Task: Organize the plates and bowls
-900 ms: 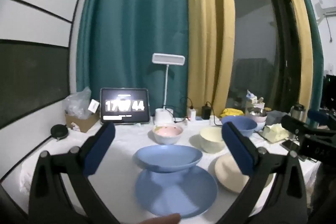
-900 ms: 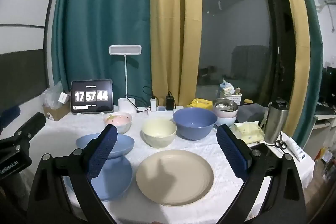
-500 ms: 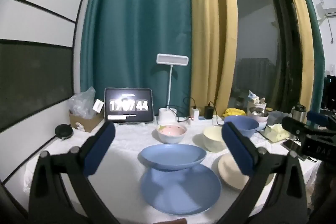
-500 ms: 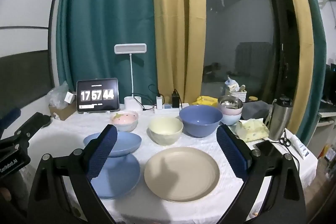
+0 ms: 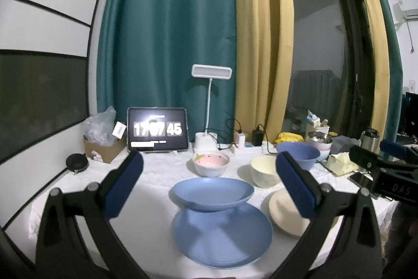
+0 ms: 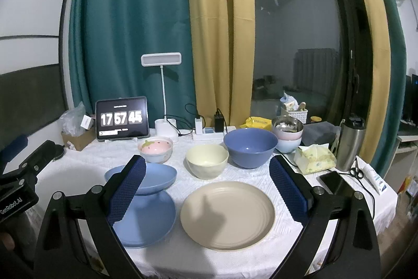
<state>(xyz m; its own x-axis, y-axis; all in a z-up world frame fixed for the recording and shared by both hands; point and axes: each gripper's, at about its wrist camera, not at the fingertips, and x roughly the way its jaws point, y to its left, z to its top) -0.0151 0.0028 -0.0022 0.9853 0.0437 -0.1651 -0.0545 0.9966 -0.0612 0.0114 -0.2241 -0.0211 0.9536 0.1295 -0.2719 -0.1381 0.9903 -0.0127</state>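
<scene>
Behind the bowls (image 6: 250,147), tablet clock (image 6: 121,118), lamp (image 6: 161,60), chargers (image 6: 219,120).

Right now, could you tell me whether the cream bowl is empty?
Empty: the cream bowl shows only its bare inside in the right wrist view.

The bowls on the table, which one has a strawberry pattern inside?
The small pink-lined bowl, just in front of the clock tablet. The cream bowl and large blue bowl are plain inside.

a round beige plastic plate (image 6: 227,216) lies near on the white tablecloth (image 6: 300,229), a shallow blue bowl (image 6: 154,175) sits on a blue plate (image 6: 151,224) to its left, and a cream bowl (image 6: 207,160) and deep blue bowl (image 6: 250,147) stand farther back.
</scene>
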